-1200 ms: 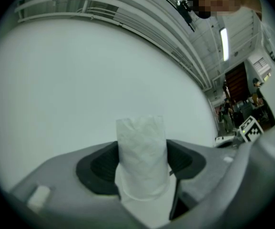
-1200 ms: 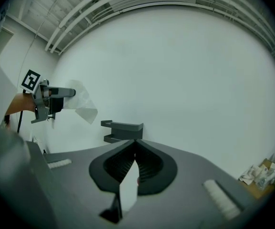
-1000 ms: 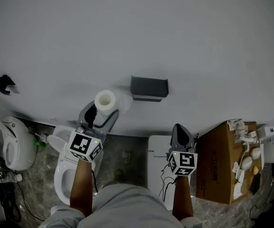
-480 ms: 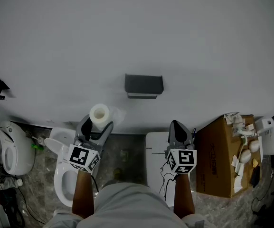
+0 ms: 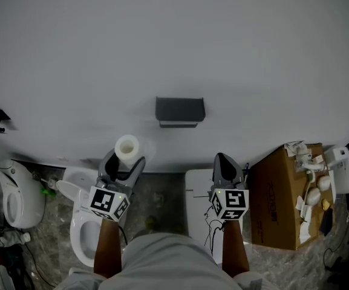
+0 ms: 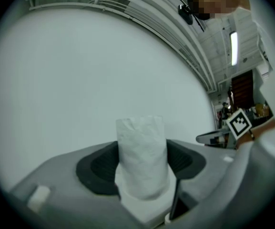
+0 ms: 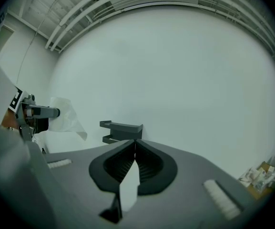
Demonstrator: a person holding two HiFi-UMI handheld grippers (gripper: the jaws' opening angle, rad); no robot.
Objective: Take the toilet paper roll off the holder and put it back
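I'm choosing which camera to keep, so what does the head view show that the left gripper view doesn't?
Head view only: the dark grey wall-mounted holder, the white toilet and the brown cardboard box. Left gripper view only: the bright ceiling strip light. Both: the white toilet paper roll clamped in the left gripper.

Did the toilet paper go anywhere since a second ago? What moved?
The left gripper has pulled the toilet paper roll a bit further down and away from the dark holder on the wall, toward the person. Its jaws kept hold of the roll; nothing was let go. The right gripper stayed where it was, jaws shut and empty, and the holder stayed without a roll.
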